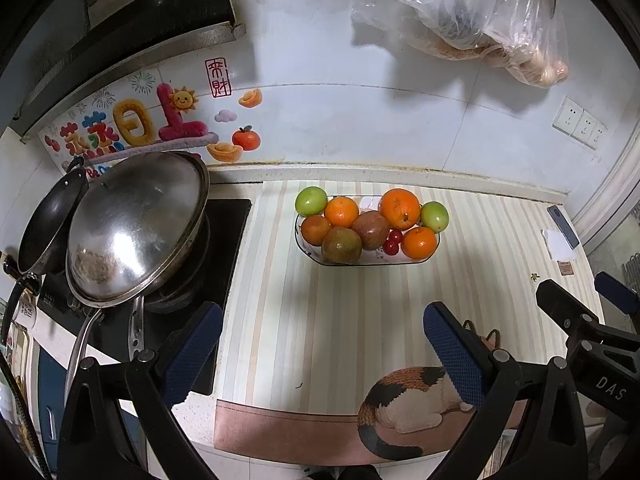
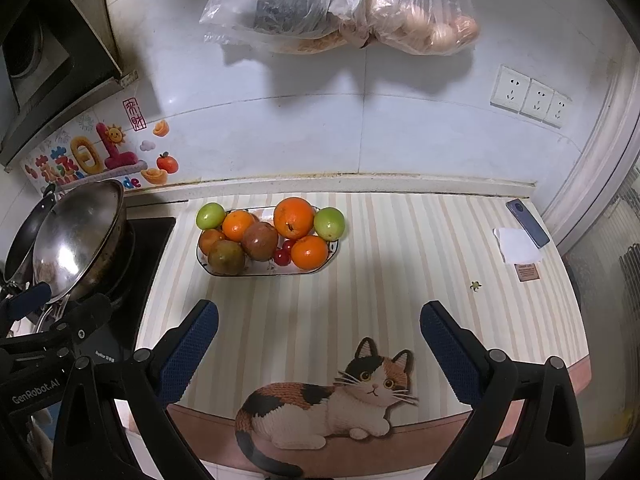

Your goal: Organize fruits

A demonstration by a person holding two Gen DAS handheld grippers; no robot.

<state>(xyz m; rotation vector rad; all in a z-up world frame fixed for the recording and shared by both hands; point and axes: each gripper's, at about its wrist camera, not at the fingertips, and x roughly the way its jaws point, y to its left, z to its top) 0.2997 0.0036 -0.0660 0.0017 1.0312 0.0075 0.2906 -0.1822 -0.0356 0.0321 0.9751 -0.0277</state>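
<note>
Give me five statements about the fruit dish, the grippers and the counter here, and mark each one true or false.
1. Both the left gripper and the right gripper are open and hold nothing. True.
2. The fruit dish holds only oranges. False: green fruits and red cherries are in it too.
3. The wok sits left of the dish. True.
4. The dish rests on the stove. False: it sits on the striped mat.
5. A phone lies on the counter at right. True.

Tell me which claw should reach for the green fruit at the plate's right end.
Probably the right claw: it is open, empty, and the green fruit lies almost straight ahead of it. For the left claw, also open, that fruit sits off to the right.
</note>
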